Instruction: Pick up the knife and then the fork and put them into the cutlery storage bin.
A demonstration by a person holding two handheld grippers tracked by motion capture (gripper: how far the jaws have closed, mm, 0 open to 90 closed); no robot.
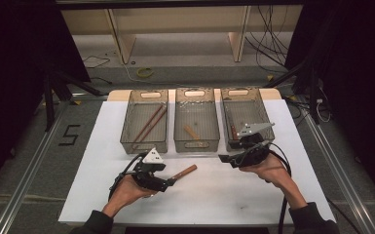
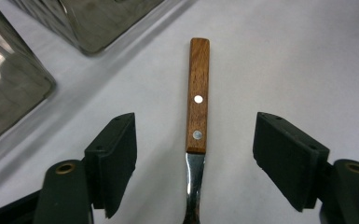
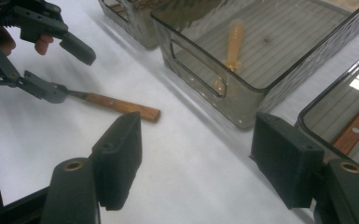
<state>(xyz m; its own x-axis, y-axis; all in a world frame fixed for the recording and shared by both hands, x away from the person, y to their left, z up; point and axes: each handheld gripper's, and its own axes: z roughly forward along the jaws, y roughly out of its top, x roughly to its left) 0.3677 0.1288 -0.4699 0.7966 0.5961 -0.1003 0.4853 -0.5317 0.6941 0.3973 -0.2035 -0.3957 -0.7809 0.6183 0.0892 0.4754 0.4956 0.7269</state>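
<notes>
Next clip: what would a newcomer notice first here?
Probably the wooden-handled utensil lying alone on the white table, with the left gripper open astride its metal neck. Next, the three clear bins lined up along the far edge, and the right gripper open and empty near the right one.

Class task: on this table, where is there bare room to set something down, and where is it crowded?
Free: the white sheet between the two hands, and its left part beside the wooden-handled utensil. Crowded: the far edge, where three bins stand side by side.

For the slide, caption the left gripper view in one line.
Open left hand-held gripper straddles a wooden-handled utensil lying on the white table.
</notes>
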